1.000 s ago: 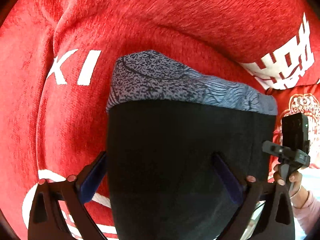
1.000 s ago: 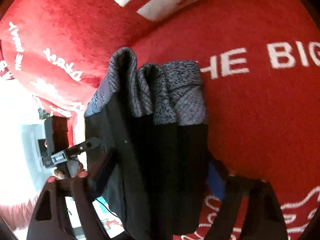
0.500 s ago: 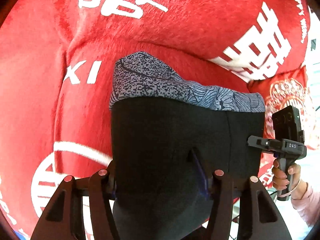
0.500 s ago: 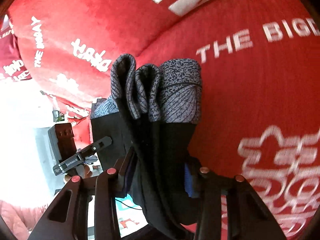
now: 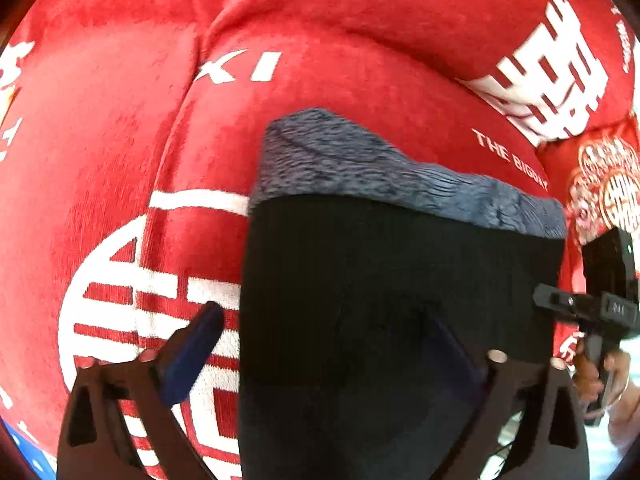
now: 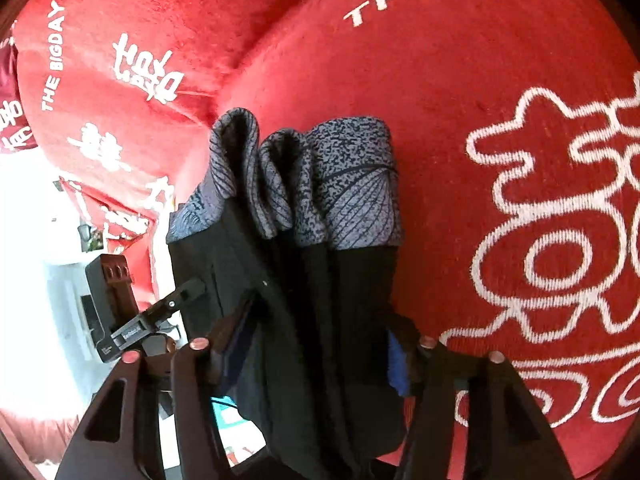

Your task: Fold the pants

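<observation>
Black pants [image 5: 400, 300] with a grey patterned waistband [image 5: 360, 164] hang folded above a red sofa. My left gripper [image 5: 324, 336] is open, its jaws wide apart; the left finger [image 5: 192, 352] is clear of the cloth and the right finger lies behind or against the fabric. In the right wrist view the pants [image 6: 304, 320] hang bunched in several layers, waistband [image 6: 352, 184] up. My right gripper [image 6: 320, 344] is shut on the black fabric. The right gripper also shows at the left wrist view's right edge [image 5: 600, 312].
A red plush sofa cover [image 5: 320, 80] with white characters and lettering fills the background of both views [image 6: 480, 80]. A bright room floor shows at the left of the right wrist view [image 6: 40, 240]. The other gripper's handle [image 6: 120, 312] is beside the pants.
My left gripper has opened and let go of the pants. Both grippers have moved with the pants over the sofa seat, and the right one still holds the bunched fabric.
</observation>
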`<state>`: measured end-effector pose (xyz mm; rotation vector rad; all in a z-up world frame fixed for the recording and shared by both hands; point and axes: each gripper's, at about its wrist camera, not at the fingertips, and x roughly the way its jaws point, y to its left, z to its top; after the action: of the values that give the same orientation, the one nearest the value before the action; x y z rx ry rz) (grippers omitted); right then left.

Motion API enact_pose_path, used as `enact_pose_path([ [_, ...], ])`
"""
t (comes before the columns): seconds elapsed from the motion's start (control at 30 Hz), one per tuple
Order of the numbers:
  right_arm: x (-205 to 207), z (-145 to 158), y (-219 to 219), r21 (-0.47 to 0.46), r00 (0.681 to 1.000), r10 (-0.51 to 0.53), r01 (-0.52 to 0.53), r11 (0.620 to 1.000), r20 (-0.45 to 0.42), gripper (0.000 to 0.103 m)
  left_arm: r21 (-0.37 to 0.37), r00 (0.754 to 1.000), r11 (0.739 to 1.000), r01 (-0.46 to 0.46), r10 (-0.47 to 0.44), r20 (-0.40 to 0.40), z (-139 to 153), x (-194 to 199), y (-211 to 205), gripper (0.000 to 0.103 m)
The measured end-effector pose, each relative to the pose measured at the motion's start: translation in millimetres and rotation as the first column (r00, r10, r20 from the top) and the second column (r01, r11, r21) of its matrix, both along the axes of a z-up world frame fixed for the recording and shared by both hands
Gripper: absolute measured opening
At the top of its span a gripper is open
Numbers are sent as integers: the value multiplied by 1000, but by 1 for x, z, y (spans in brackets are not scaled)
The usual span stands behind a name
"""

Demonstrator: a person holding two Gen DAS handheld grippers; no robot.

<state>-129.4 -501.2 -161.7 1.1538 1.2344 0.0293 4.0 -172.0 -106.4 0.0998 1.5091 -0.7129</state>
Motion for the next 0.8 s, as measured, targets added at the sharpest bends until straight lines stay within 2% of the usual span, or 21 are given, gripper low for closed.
enact_pose_path([
  [0.03,-1,1,3,-25,1000,0,0,1000,-9,71,-3,1000,1000,-5,5,-3,0,-1,1,102],
  [0.13,-6,6,6,-53,999,-30,28,998,-34,71,24,1000,1000,8,-9,25,6,-6,1,102],
  [0.27,-14,25,14,-142,994,-56,42,989,-99,73,119,992,992,43,-57,117,25,-14,0,102],
  [0.33,-20,37,20,-201,991,-51,25,979,-128,76,143,986,988,52,-73,149,35,-18,3,102],
  [0.4,-26,50,28,-266,987,-45,2,964,-155,81,165,979,984,61,-91,180,48,-26,7,102],
  [0.5,-37,68,41,-344,979,-50,-22,939,-199,83,196,972,978,73,-114,207,64,-39,13,102],
  [0.7,-49,99,71,-463,962,-89,-43,886,-259,103,227,967,969,102,-150,206,90,-68,23,102],
  [0.8,-50,117,88,-533,958,-79,-85,842,-277,103,247,963,962,113,-168,212,102,-81,24,102],
])
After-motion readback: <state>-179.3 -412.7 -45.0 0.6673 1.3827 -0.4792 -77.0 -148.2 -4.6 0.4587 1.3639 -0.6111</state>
